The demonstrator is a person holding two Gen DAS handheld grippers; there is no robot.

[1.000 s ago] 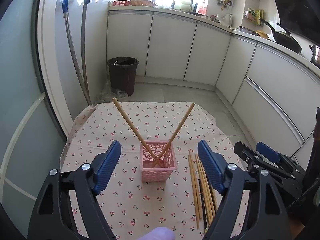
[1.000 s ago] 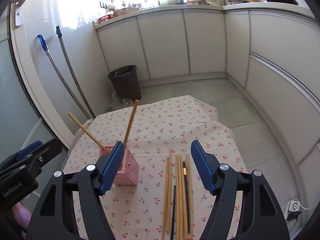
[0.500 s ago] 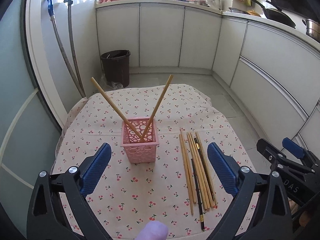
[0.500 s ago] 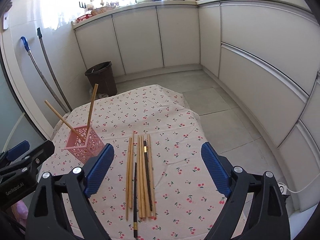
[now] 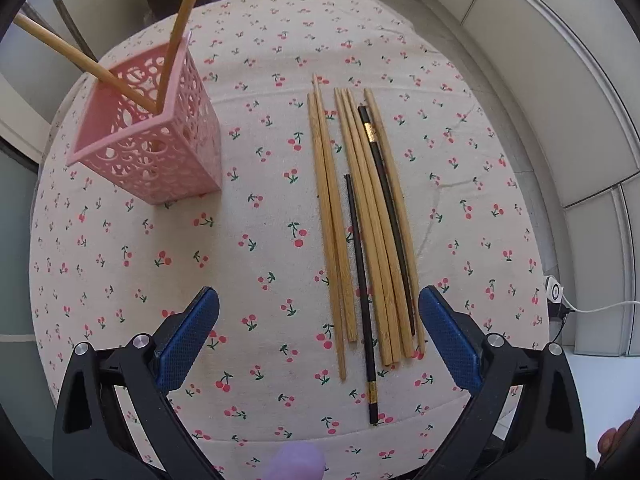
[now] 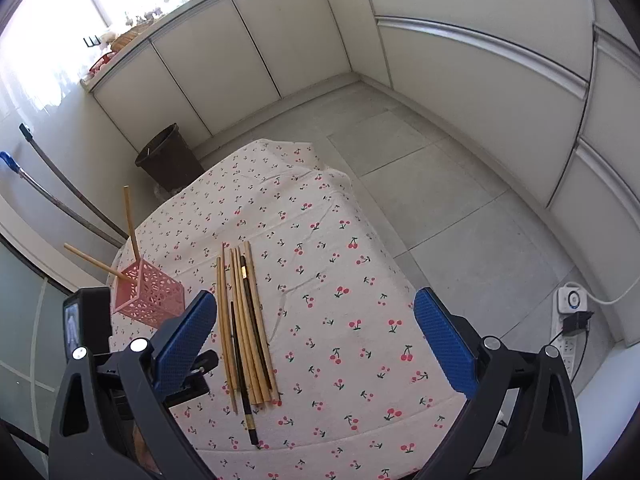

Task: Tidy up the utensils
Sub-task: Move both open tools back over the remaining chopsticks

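Chopsticks (image 5: 360,224) lie on the tablecloth (image 5: 260,60) right of the basket (image 5: 156,148) (two stand inside)

1. Left gripper (image 5: 319,330): jaws spread wide, nothing between the blue-padded fingers (image 5: 188,338). Tilted down over the near end of the chopstick row (image 5: 362,232), which lies between the two finger lines, closer to the right finger. Not touching the row.
2. Right gripper (image 6: 316,336): jaws spread wide, nothing held. Raised higher and to the right of the chopstick row (image 6: 246,320); its left finger (image 6: 184,340) sits just beside the row in view, and the right finger is well apart from it.
3. Part of the left gripper's black body (image 6: 86,320) shows at the left edge of the right wrist view, left of the row.
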